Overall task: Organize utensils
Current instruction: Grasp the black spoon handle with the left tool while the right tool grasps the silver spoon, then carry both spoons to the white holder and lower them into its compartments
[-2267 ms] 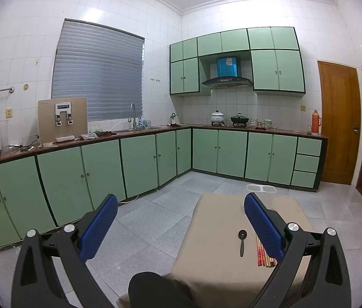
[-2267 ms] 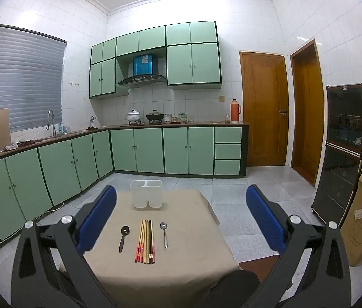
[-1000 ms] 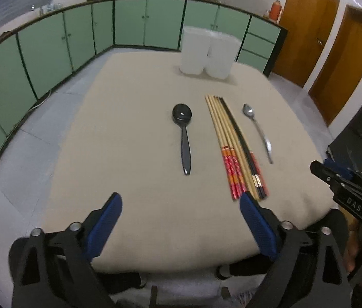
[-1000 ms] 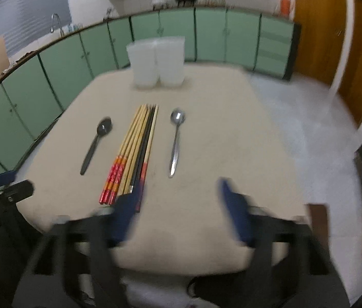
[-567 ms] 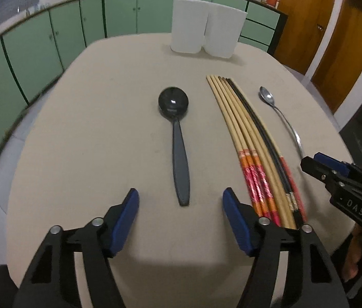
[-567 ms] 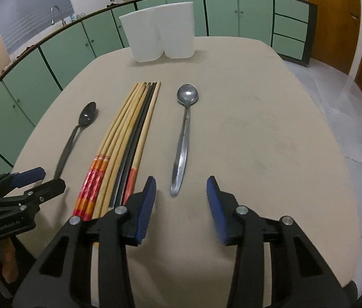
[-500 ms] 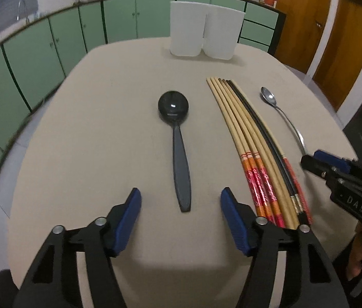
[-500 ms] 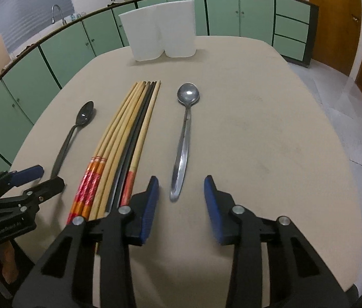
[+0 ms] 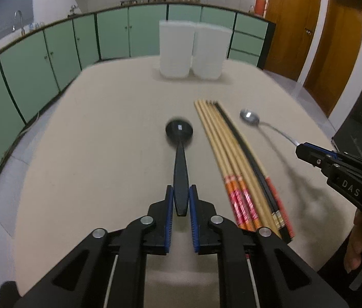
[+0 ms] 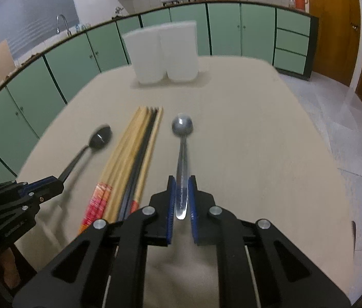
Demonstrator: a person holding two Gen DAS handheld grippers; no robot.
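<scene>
So the left gripper (image 9: 181, 200) has its jaws closing in on the handle end of the black spoon (image 9: 180, 154), blue pads tight against both sides of it. The spoon runs straight away from the jaws, with its bowl out toward the middle of the beige counter (image 9: 91, 141). It looks slightly blurred, and I can't tell if the bowl is touching the cloth.

Same deal on the other side: the right gripper (image 10: 181, 200) has its jaws closing on the handle end of the metal spoon (image 10: 182, 154), pads pressed on either side, bowl pointing away toward the far end.

Between the two spoons is a neat row of chopsticks (image 9: 234, 159) lying flat, mostly light wood with red and orange patterned ends, plus a black pair on the metal spoon's side. They sit just beside each spoon without touching either.

Further back, near the far edge of the counter, two white containers (image 9: 191, 50) stand upright, touching side by side. Green cabinets (image 9: 39, 64) wrap around behind.
</scene>
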